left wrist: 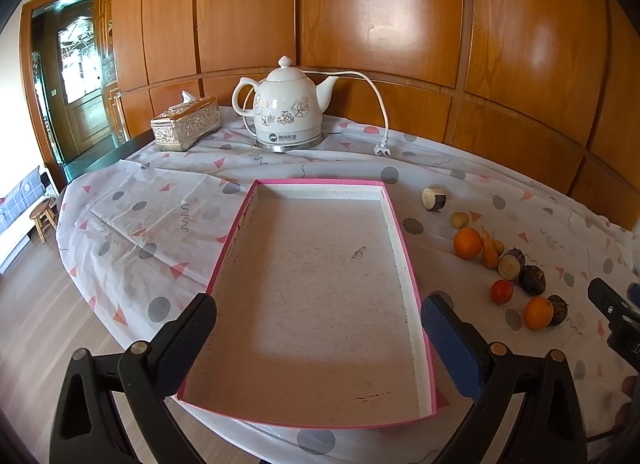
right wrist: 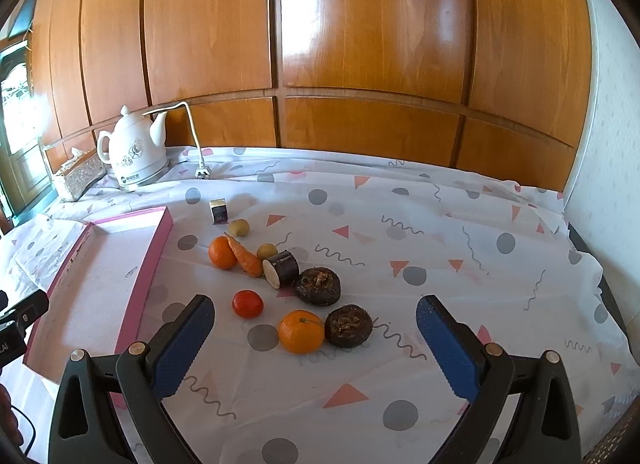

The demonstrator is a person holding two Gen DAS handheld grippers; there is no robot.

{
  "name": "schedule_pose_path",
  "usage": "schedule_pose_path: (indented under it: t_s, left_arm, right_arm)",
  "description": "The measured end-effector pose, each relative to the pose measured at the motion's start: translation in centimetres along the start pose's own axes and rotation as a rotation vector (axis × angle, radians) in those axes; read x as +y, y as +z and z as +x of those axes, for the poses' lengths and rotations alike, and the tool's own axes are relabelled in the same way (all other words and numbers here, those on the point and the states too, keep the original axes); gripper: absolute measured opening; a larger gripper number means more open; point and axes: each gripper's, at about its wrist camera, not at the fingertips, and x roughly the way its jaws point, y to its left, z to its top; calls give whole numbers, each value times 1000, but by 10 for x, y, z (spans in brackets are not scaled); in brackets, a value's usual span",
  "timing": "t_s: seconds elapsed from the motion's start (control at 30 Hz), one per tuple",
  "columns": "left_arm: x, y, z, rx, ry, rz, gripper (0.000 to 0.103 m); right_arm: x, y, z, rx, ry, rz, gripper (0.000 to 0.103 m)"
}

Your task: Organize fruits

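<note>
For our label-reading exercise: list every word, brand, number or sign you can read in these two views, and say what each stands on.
Kettle: a round logo and a line of dark characters on its base band, too small and blurred to read.
Left tongs' body, seen at the right wrist view's left edge: letters "AI", cut off by the frame.
Pink box, tissue box: no text.
</note>
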Motion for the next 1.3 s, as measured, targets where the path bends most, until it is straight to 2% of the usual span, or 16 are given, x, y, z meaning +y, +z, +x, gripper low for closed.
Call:
schedule_pose_path:
  t_s: [0.17, 0.3, 0.4, 0.53, 0.6, 0.77, 0.87, 1.0, 1.07, 1.17, 1.3]
  left_arm:
    - [-4, 0, 2, 6, -10, 7, 103]
    - [-4, 0, 5, 19, -104, -3, 103]
    - [-7, 2, 11, 66, -160, -11, 103]
    - [-16, -2, 22, 138, -212, 11, 103]
    - [-22, -5, 26, 154, -185, 40, 103]
    - [-23, -3, 32, 169, -214, 42, 103]
    - [-24, 4, 31, 143, -223, 59, 103]
    - [-28, 19, 38, 130, -240, 109, 103]
    - [-29, 29, 45, 145, -285, 98, 103]
    - [-34, 44, 54, 115, -316, 90, 103]
    - [-48, 64, 75, 176, -311, 74, 103]
  right_arm:
    - [-1, 0, 3, 9, 6, -6, 103]
    - [-10, 10, 6, 18, 25, -16, 103]
    - [-29, 24, 12, 33, 18, -4, 103]
    - [-74, 47, 27, 86, -25, 33, 103]
    - [-101, 55, 33, 103, -70, 59, 103]
    - [-171, 60, 48, 133, -213, 144, 103]
    - [-205, 53, 59, 154, -279, 208, 103]
    - [-237, 44, 73, 221, -287, 320, 103]
    - [-252, 41, 75, 238, -290, 377, 103]
    - [-262, 36, 76, 274, -310, 424, 103]
    - [-275, 28, 78, 312, -313, 504, 103]
